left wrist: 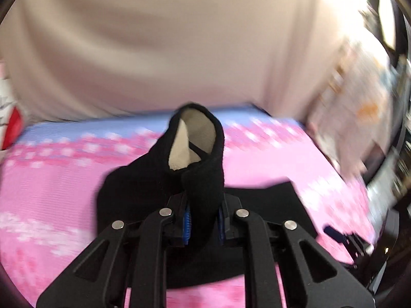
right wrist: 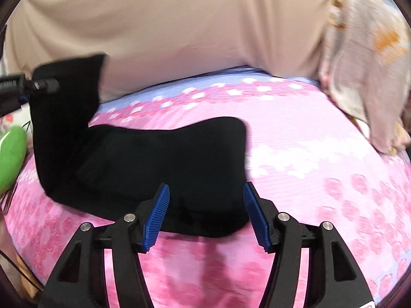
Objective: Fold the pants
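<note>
Black pants (right wrist: 159,164) with a pale fleece lining lie partly folded on a pink flowered bedspread (right wrist: 321,179). My left gripper (left wrist: 203,220) is shut on one end of the pants (left wrist: 200,169) and holds it lifted, so the pale lining shows inside the opening. In the right wrist view this raised end hangs at the upper left, with the left gripper (right wrist: 38,87) beside it. My right gripper (right wrist: 205,215) is open and empty, just above the near edge of the flat part of the pants.
A person in a beige top (right wrist: 167,25) stands at the far side of the bed. A pale patterned cloth (right wrist: 367,64) hangs at the right. A green soft object (right wrist: 10,154) lies at the left edge.
</note>
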A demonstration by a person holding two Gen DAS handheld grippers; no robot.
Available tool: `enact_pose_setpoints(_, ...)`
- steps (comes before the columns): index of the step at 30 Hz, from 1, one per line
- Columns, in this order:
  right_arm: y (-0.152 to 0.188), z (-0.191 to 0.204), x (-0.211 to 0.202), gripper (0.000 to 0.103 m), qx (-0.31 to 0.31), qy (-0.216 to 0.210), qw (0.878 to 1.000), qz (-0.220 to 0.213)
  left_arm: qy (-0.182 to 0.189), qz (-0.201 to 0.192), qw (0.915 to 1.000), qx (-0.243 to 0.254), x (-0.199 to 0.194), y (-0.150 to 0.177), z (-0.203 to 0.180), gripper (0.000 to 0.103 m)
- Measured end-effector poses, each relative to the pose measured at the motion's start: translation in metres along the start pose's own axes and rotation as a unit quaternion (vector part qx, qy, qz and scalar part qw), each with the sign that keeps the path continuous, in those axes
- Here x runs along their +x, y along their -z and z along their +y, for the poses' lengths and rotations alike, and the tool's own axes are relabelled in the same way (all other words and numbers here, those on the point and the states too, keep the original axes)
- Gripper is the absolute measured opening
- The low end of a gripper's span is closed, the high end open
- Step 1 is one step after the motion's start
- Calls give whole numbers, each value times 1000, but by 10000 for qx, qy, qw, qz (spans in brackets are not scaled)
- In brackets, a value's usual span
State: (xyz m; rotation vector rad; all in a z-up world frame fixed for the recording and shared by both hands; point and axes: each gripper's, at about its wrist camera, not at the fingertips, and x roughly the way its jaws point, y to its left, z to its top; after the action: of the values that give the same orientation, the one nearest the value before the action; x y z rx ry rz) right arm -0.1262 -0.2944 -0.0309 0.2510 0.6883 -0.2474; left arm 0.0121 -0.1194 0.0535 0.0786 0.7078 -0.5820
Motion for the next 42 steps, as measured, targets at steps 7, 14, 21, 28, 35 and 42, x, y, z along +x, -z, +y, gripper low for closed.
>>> enact_pose_setpoints(7,17,-41,-17,59,353,257,9990,44,-457,1020,9906,783,96,65,-79,21)
enact_pose_setpoints(14,10,-40,-26,59,272,102,9995,-94,-43,-91,9991,418,1,30,-55,83)
enact_pose_setpoints(21,0,26,-5,60,-367,-714,9967,80,-931,-355,9940,-462,-42,15,45,88)
enact_pose_setpoints(28,-4,48,-1,62,-565,-597,9966,101,-729,282,9968,-151,-9,39,54,89)
enact_pose_setpoints(35,18,6,-24,64,-183,-8,9995,250,-453,523,9824,1734,57,71,-54,91)
enact_pose_setpoints(42,23,-26,-36,66,112,139,9997,159,-7,910,9818,1667,95,77,-70,65)
